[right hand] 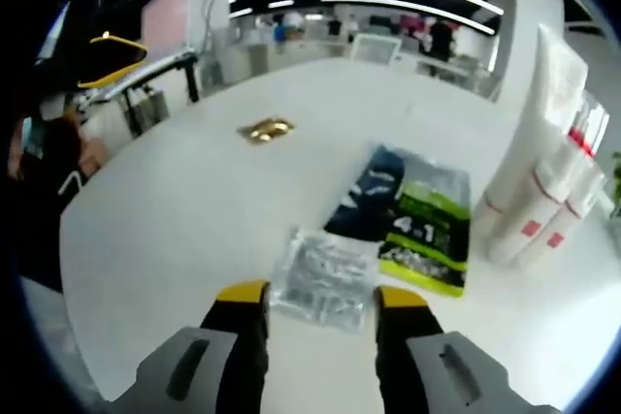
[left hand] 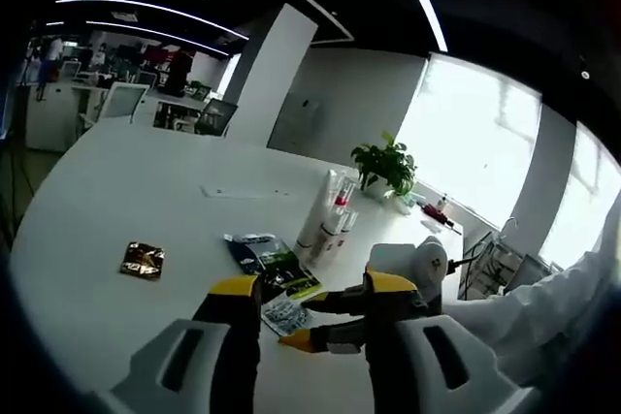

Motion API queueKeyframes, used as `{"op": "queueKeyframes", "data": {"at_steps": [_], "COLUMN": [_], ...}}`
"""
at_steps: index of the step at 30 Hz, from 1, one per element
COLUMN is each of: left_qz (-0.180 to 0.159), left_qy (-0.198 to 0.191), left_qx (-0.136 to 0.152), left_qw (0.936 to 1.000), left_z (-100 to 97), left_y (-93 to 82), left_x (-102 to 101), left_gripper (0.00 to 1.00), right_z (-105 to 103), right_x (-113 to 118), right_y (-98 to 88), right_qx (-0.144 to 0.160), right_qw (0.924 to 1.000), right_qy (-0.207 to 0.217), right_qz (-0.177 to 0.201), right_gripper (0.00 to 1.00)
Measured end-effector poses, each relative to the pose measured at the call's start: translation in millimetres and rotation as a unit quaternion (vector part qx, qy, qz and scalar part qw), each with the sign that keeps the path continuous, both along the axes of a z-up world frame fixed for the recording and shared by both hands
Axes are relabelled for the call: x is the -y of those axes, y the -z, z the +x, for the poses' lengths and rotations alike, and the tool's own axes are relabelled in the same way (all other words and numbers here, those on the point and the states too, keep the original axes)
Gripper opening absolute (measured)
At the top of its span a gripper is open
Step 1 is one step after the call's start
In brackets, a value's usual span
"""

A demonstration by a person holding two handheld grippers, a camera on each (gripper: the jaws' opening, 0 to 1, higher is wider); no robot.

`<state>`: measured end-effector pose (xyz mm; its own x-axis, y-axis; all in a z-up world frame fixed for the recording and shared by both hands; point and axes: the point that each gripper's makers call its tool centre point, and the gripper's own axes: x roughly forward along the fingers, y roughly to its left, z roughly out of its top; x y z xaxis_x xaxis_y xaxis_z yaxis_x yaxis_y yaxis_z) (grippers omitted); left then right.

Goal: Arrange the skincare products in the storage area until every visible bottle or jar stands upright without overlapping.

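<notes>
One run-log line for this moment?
left tool: open, above table | right tool: open, at silver sachet | white tubes: upright, clustered

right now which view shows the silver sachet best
The right gripper view: the silver sachet lies large and unblocked just ahead of the right gripper. In the left gripper view the sachet is small, with the right gripper partly covering it.

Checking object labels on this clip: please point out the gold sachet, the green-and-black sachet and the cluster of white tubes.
gold sachet (right hand: 266, 129), right gripper view, middle of its foil face.
green-and-black sachet (right hand: 424, 239), right gripper view, on its green printed panel.
white tubes (right hand: 524, 191), right gripper view, body of the tallest tube.
</notes>
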<state>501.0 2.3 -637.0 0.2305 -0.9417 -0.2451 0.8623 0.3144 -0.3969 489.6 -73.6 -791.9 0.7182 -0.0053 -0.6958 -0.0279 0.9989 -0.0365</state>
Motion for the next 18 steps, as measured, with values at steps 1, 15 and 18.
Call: {"op": "queueKeyframes", "data": {"at_steps": [1, 15, 18], "left_qz": [0.0, 0.006, 0.009], "left_qy": [-0.001, 0.003, 0.004], "left_qx": [-0.001, -0.009, -0.009], "left_qw": [1.0, 0.9999, 0.9999], "left_z": [-0.5, 5.1, 4.0], "left_y": [0.1, 7.2, 8.6], "left_x": [0.2, 0.1, 0.1], "left_gripper": [0.37, 0.37, 0.37], "right_z": [-0.3, -3.8, -4.8], "right_x": [0.1, 3.1, 4.9], "right_y": [0.3, -6.8, -9.9], "right_qx": [0.002, 0.017, 0.021], "right_qw": [1.0, 0.9997, 0.9996], "right_qy": [0.0, -0.001, 0.0], "right_qz": [0.001, 0.016, 0.019], "right_gripper": [0.38, 0.38, 0.38]}}
